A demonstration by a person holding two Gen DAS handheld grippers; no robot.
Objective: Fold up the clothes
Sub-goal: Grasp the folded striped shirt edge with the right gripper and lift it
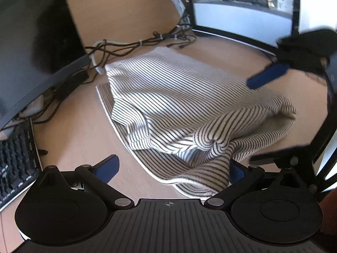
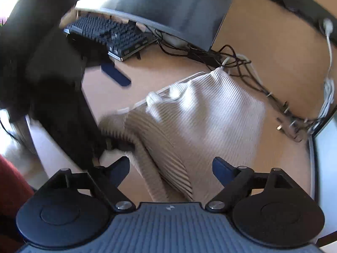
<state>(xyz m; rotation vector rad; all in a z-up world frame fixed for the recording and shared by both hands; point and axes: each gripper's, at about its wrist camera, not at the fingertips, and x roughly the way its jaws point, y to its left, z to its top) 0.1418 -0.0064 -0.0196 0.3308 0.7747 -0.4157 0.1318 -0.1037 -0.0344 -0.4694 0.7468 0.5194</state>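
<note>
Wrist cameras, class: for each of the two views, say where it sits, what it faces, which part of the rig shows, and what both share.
Left wrist: sits behind the open left gripper, facing the striped garment on the desk; the other gripper's blue finger shows upper right.
Right wrist: sits behind the open right gripper, facing the garment from the opposite side, towards the keyboard; the other gripper's blue finger shows upper left.
Shared: garment, desk, cables, keyboard.

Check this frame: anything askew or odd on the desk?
The striped garment lies unevenly folded, one bunched part spilling off its near right side. A tangle of loose cables lies right at its far edge. Both grippers are open.
</note>
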